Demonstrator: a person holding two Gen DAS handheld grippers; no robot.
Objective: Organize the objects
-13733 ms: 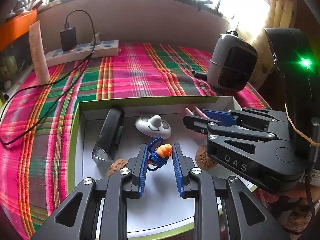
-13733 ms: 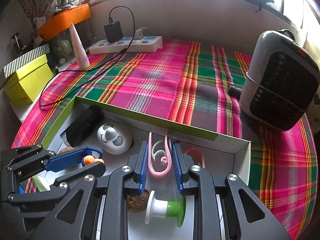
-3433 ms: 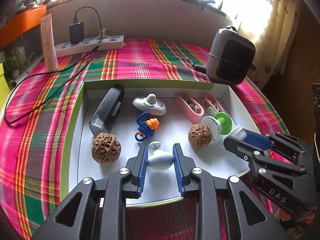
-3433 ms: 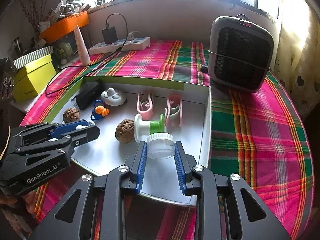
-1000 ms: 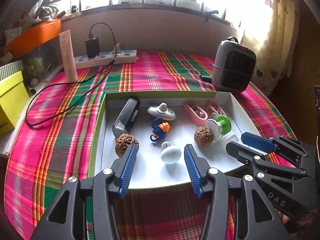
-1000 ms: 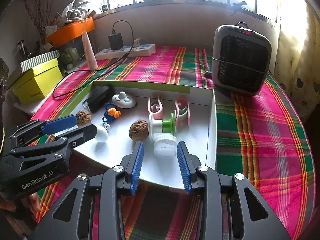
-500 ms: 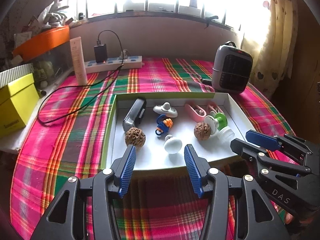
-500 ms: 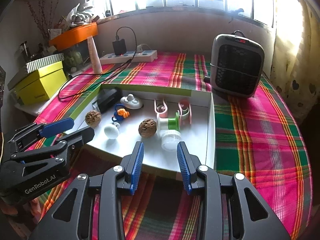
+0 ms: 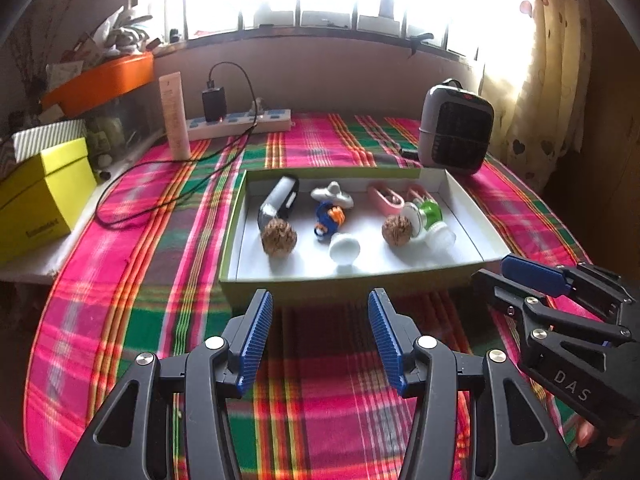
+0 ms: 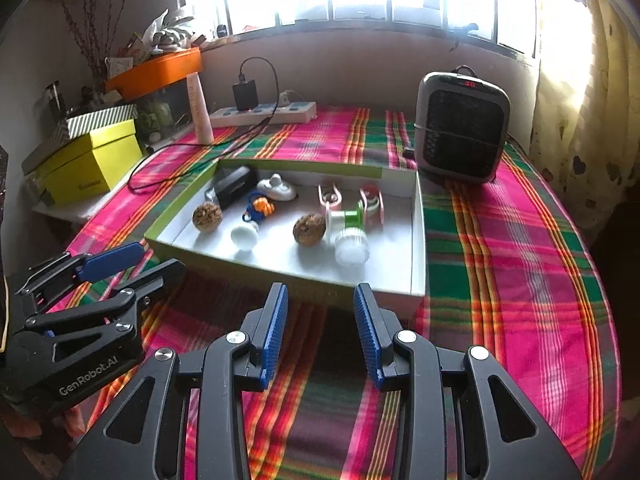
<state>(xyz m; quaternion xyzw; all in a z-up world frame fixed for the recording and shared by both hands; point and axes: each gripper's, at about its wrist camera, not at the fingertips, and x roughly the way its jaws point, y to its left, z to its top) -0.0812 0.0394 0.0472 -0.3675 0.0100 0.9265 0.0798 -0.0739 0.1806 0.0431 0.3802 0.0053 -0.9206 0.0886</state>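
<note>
A shallow green-rimmed box [image 9: 344, 278] [image 10: 416, 240] lies on the plaid cloth and holds several small items: two walnuts [image 9: 279, 237] [image 10: 309, 230], a white knob [image 9: 344, 246] [image 10: 244, 236], a blue and orange charm [image 9: 329, 219] [image 10: 259, 207], a clear lidded jar [image 9: 440, 236] [image 10: 352, 245], a green and white spool [image 10: 345, 216], pink clips [image 9: 385, 199] and a dark case [image 9: 280, 202]. My left gripper [image 9: 320, 332] [image 10: 120, 264] is open and empty, short of the box's near rim. My right gripper [image 10: 320, 330] [image 9: 516, 276] is also open and empty, in front of that rim.
A grey heater [image 9: 454, 128] [image 10: 462, 126] stands behind the box on the right. A power strip with a black charger [image 9: 240, 122] and its cable [image 9: 160, 196] lie at the back left, beside a pale tube [image 9: 175, 116]. A yellow box [image 9: 40, 200] sits at the left.
Both grippers have drawn back from the box toward the near edge of the table, so the box looks smaller and farther. The items in it have stayed put.
</note>
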